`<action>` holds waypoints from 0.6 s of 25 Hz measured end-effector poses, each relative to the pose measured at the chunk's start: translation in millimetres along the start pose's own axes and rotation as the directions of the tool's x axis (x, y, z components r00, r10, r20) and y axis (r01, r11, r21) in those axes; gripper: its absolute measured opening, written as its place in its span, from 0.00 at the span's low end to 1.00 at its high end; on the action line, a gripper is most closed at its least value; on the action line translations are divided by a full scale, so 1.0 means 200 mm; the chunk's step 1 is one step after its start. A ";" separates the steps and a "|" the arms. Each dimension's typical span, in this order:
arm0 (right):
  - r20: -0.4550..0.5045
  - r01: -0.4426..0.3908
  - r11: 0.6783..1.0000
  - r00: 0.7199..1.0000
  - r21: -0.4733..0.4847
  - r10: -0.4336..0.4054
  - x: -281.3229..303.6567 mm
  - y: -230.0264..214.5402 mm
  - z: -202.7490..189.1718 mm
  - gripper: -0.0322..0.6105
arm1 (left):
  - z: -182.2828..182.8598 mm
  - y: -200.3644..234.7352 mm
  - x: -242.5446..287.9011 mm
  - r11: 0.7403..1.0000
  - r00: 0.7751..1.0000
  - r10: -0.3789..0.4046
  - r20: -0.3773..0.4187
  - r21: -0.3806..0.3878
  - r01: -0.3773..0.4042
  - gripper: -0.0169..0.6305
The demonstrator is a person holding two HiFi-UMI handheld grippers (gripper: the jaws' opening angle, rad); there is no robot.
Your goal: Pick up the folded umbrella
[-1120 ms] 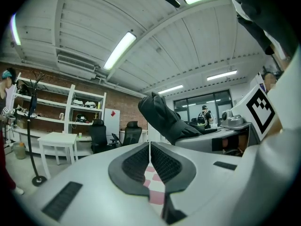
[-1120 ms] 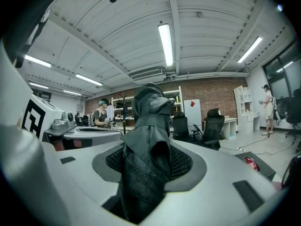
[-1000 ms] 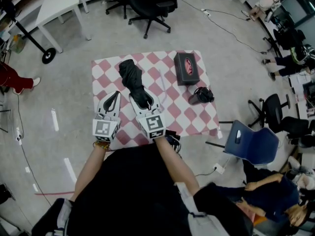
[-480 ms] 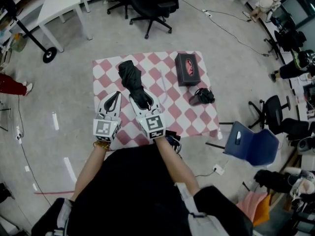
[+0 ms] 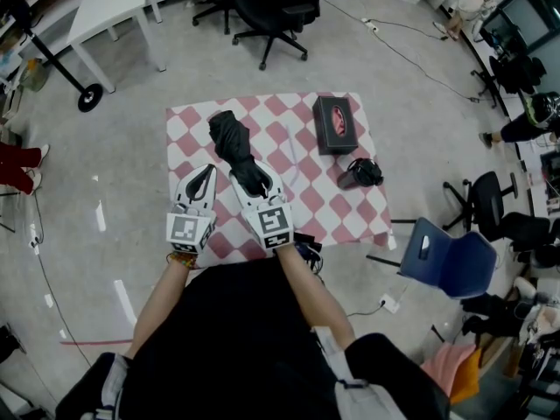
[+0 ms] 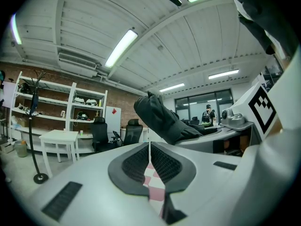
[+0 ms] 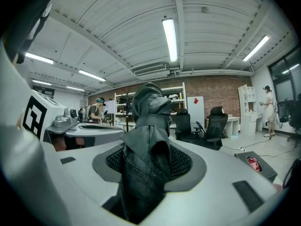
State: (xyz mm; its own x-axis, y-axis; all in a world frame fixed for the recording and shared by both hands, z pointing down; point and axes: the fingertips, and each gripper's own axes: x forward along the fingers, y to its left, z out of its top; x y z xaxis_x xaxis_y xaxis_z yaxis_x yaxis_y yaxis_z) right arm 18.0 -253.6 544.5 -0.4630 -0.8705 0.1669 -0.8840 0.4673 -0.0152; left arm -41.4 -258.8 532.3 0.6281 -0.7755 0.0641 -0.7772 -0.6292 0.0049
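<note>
**Q:** Nothing is moved since the earlier frame. Is the folded umbrella held?
**R:** It is pinched by the right gripper, at frame centre over the checked cloth. The left gripper is pressed together, empty. Lifting is judged unfinished.

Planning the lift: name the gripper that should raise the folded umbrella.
Right. The right gripper is clamped on the folded umbrella; the left gripper sits shut and empty beside it.
</note>
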 end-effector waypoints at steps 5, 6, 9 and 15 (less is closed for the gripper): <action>0.000 -0.004 1.000 1.000 0.001 0.004 0.00 0.00 0.00 0.38 | 0.00 0.01 -0.01 1.000 1.000 0.004 0.004 0.003 -0.004 0.05; -0.001 -0.004 1.000 1.000 0.003 0.004 0.00 0.00 0.00 0.38 | 0.00 0.01 -0.01 1.000 1.000 0.005 0.003 0.002 -0.005 0.05; -0.003 -0.005 1.000 1.000 0.006 0.005 0.00 0.01 0.00 0.38 | 0.00 0.01 -0.01 1.000 1.000 0.006 -0.002 0.001 -0.006 0.05; -0.012 -0.005 1.000 1.000 0.006 0.005 0.01 0.00 -0.01 0.38 | -0.01 0.00 -0.01 1.000 1.000 0.008 -0.015 -0.002 -0.008 0.05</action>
State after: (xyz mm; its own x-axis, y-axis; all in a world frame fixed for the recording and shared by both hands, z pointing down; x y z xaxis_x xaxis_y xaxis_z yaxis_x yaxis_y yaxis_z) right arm 17.6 -254.4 547.4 -0.4663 -0.8665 0.1783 -0.8822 0.4703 -0.0217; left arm -43.2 -258.1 535.1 0.6213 -0.7796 0.0791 -0.7823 -0.6228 0.0060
